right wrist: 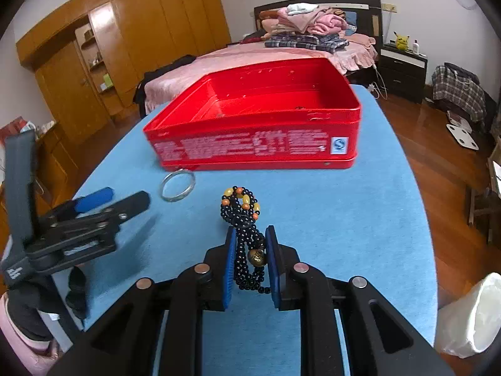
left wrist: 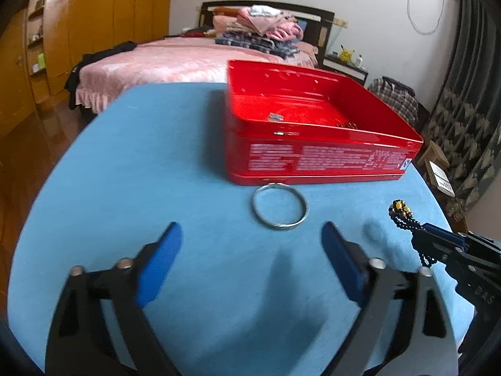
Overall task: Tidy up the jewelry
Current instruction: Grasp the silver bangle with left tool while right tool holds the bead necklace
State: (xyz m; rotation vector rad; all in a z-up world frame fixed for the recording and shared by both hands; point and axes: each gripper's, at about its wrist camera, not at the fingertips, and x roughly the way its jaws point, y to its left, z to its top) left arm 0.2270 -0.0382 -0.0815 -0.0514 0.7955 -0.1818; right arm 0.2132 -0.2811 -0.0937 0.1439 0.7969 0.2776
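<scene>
A silver bangle (left wrist: 254,206) lies flat on the blue table (left wrist: 141,163), just in front of the open red tin (left wrist: 313,159). My left gripper (left wrist: 250,228) is open, short of the bangle, with nothing between its fingers. The right wrist view shows that left gripper (right wrist: 125,196) beside the bangle (right wrist: 174,200), in front of the tin (right wrist: 250,147). My right gripper (right wrist: 250,230) is shut on a string of black beads (right wrist: 241,206) with orange and yellow ones at its top, held above the table. The left wrist view catches the right gripper (left wrist: 421,235) and its beads (left wrist: 402,211) at the right edge. Small pieces (left wrist: 275,117) lie inside the tin.
The round table's edge (right wrist: 419,219) drops to a wooden floor on the right, where a white bin (right wrist: 472,313) stands. A bed with piled clothes (right wrist: 313,28) lies beyond the tin. Wooden wardrobes (right wrist: 125,47) line the left wall.
</scene>
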